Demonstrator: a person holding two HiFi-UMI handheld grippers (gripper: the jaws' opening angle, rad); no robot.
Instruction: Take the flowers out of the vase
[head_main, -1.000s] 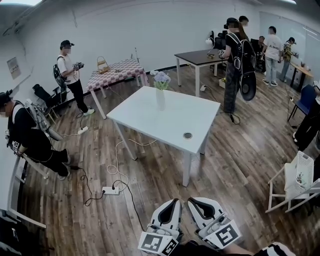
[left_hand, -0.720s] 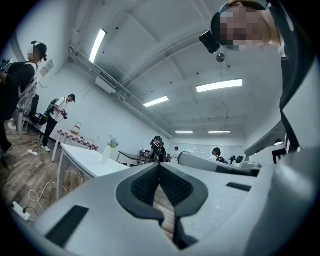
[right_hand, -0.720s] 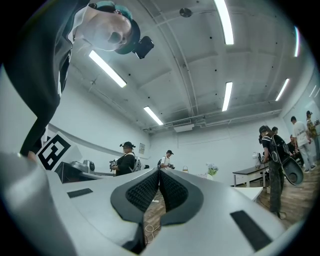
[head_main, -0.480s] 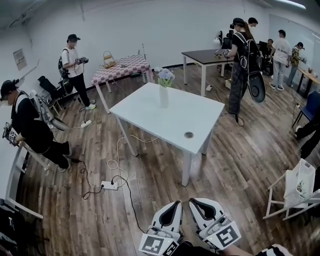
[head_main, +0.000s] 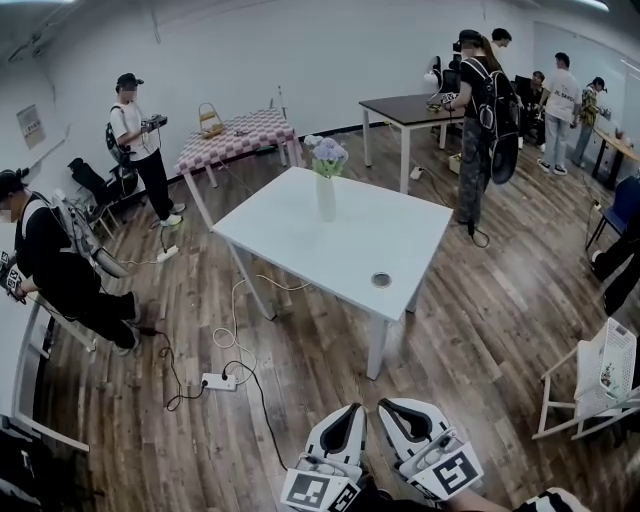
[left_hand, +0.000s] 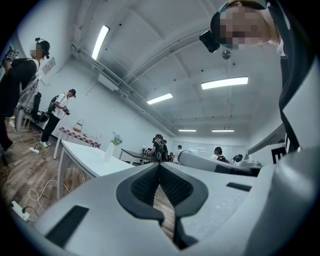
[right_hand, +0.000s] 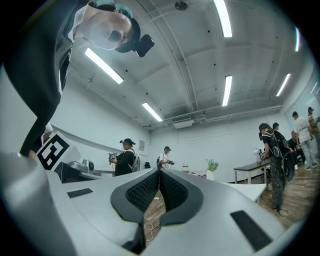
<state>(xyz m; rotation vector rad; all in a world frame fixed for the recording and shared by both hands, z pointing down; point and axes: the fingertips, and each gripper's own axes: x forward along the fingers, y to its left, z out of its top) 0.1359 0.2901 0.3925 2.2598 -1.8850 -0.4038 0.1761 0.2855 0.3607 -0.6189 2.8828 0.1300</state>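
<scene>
Left gripper (head_main: 352, 410) and right gripper (head_main: 386, 406) hang well short of the surface (head_main: 290, 245), fingers (left_hand: 145, 184) closed on nothing. The danger, I'd say: that tall, slim vase (head_main: 326, 197) tips if the stems get tugged sideways. The flowers (head_main: 327, 153), a pale lilac bunch, stand upright in it near the surface's far edge.

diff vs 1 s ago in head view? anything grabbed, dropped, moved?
Little changed. The white table shows slightly larger, so the wearer seems to have edged toward it. Nothing was taken hold of or let go. As before: left gripper and right gripper shut and empty, low in front, well short of the table; flowers in the vase.
</scene>
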